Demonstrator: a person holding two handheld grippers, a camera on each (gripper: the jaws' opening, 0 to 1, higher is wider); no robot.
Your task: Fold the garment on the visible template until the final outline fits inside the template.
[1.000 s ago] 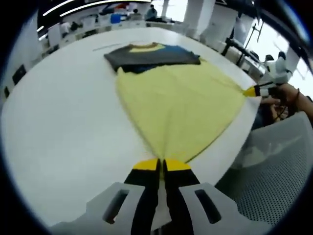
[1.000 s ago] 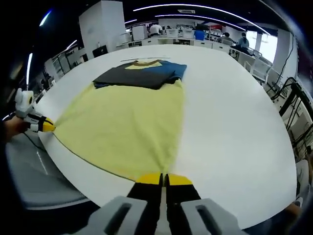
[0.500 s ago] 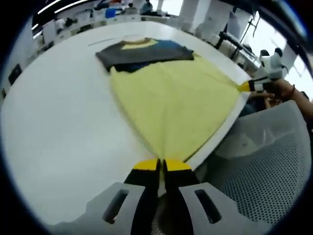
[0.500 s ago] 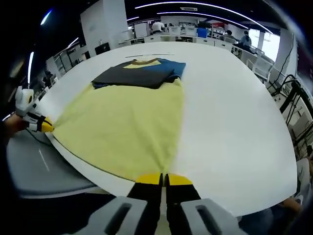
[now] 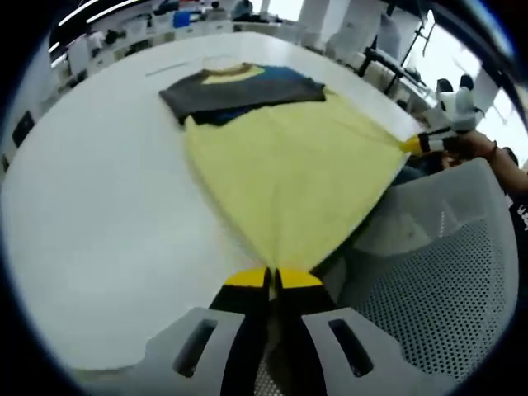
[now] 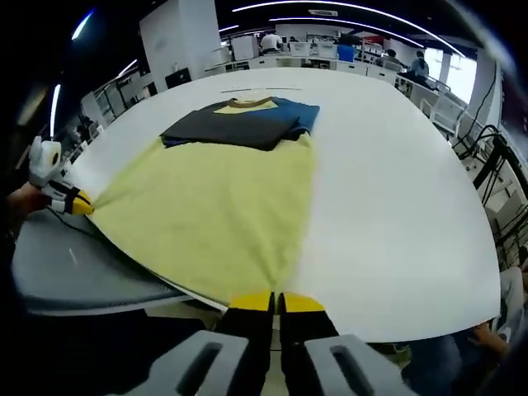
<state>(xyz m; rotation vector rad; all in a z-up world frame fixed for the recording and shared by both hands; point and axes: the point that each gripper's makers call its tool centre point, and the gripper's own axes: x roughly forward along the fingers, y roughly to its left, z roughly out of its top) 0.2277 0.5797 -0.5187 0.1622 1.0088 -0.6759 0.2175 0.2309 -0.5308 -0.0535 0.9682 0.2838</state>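
Observation:
A garment with a yellow body (image 5: 289,173) and a dark grey and blue upper part (image 5: 239,87) lies spread on the white table (image 5: 91,214). Its hem is stretched taut between the two grippers at the table's near edge. My left gripper (image 5: 272,279) is shut on one yellow hem corner, which hangs just past the edge. At the right of the left gripper view, my right gripper (image 5: 419,144) pinches the other corner. In the right gripper view the yellow body (image 6: 214,214) fans out from my right gripper (image 6: 276,302), shut on the hem, and the left gripper (image 6: 80,206) holds the far left corner.
A grey mesh chair (image 5: 437,272) stands against the table's edge below the hem, with its seat (image 6: 74,264) showing in the right gripper view. A person's hand (image 5: 483,153) holds the right gripper. Desks, shelves and people fill the room behind the table.
Both grippers have drawn back toward the table's near edge with the hem, so the yellow corners now reach past the edge and the chair shows more.

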